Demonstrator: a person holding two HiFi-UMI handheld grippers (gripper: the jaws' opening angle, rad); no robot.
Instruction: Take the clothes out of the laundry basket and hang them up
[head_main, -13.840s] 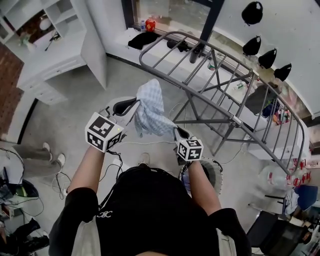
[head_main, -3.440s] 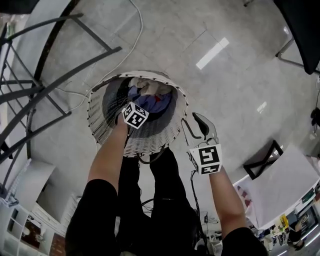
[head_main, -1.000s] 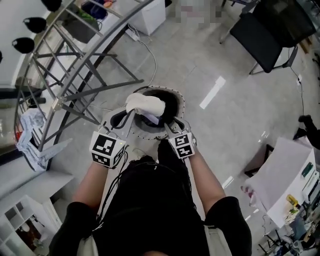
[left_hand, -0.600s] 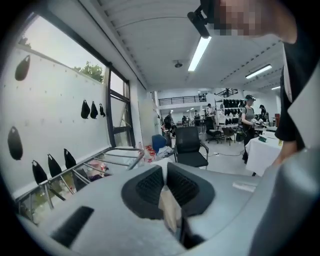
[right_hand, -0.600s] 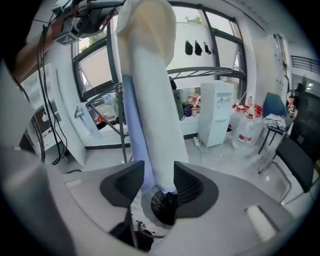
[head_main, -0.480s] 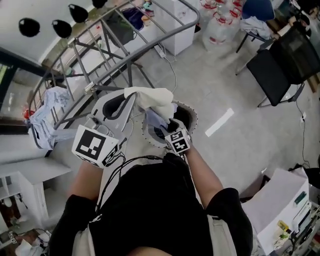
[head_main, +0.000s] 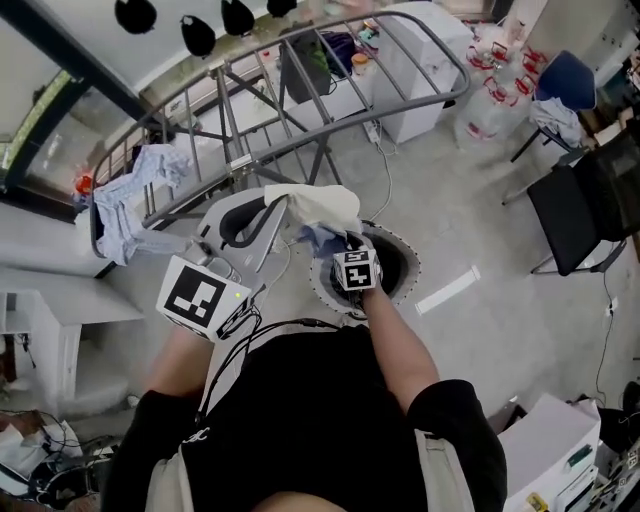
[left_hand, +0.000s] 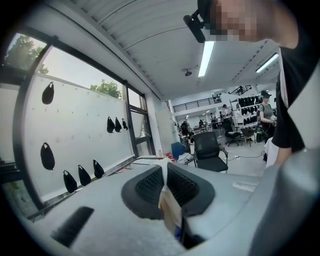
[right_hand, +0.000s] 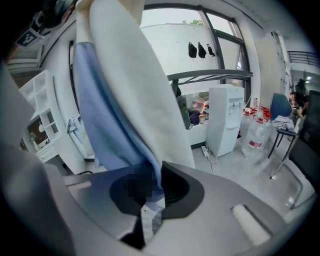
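Both hold one garment (head_main: 322, 203): the left gripper (head_main: 278, 207) stays pressed on its cream edge, while the right gripper (head_main: 337, 243), jaws just closing, pinches the blue part, above the laundry basket (head_main: 412, 272) near the drying rack (head_main: 240, 160).

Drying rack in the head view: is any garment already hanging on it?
Yes, a pale blue and white garment is draped over the left end of the drying rack.
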